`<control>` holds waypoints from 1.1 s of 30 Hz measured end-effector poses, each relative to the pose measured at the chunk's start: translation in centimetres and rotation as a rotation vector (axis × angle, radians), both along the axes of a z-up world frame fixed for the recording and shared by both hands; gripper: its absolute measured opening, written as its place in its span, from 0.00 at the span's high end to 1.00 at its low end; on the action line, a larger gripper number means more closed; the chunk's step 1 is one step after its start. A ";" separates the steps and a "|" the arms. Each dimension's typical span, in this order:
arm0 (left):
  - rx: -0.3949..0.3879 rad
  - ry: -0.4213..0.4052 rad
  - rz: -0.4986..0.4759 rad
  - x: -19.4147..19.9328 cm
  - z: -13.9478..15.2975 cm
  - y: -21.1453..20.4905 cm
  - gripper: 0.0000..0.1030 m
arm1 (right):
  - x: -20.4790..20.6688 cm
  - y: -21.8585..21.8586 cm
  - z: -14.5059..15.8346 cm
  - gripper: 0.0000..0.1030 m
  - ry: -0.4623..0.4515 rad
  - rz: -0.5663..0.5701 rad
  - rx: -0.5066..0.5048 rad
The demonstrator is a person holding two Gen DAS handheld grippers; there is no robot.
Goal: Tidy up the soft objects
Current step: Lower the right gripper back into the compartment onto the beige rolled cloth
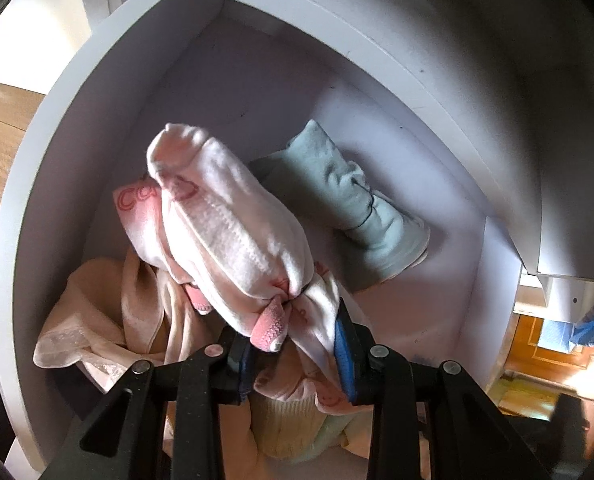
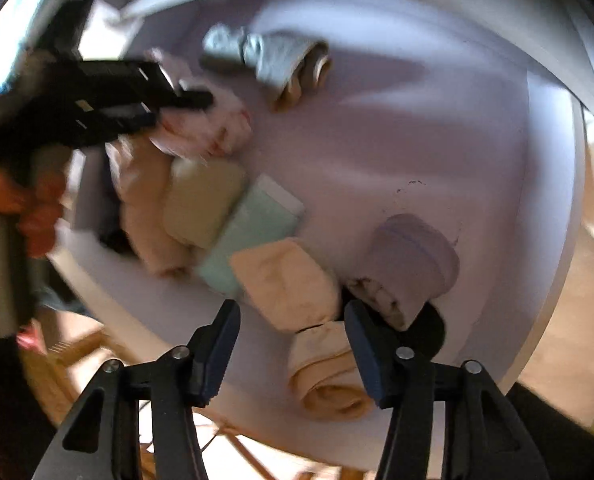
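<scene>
Currently the left hand-held gripper [image 1: 297, 344] is clenched on a pink sock bundle [image 1: 225, 224], gripping it at its knotted end. The bundle hangs over the open white drawer [image 1: 69, 128], above a peach cloth [image 1: 109, 320] that lies in the drawer's near left corner. A pale green sock roll [image 1: 349, 200] rests on the drawer floor, beside the bundle and apart from it.

The right hand-held gripper [image 2: 293, 348] is released: its jaws stand apart over the same drawer [image 2: 457, 140]. A beige roll [image 2: 329, 376] lies between them, against the right finger; the left finger is clear of it. Contact with the pads cannot be confirmed. Just beyond the jaws lie a second beige roll [image 2: 285, 280] and a lavender roll [image 2: 413, 256]. Farther in, a mint folded item [image 2: 253, 232], a yellow-green item [image 2: 205, 200] and a peach roll [image 2: 145, 208] lie side by side, touching. The right view is motion-blurred. It also shows the left hand-held gripper [image 2: 201, 100] holding the pink bundle [image 2: 217, 128].
</scene>
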State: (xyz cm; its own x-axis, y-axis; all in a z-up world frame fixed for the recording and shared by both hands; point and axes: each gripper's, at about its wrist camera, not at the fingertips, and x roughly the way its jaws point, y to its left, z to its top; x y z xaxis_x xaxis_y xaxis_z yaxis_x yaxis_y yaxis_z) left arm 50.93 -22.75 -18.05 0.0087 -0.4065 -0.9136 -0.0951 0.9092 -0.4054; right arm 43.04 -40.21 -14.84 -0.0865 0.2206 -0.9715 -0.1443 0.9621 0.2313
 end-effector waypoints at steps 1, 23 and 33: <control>0.000 -0.002 -0.001 0.0 0.1 0.0 0.68 | 0.0 0.0 -0.6 0.47 0.019 0.007 -0.008; 0.026 -0.139 -0.087 -2.4 4.9 0.2 0.68 | 1.1 -4.7 -2.1 0.68 0.026 -0.265 0.109; 0.039 -0.233 -0.218 -3.7 9.0 -1.5 0.68 | 2.6 -6.7 -2.5 0.68 0.006 -0.374 0.167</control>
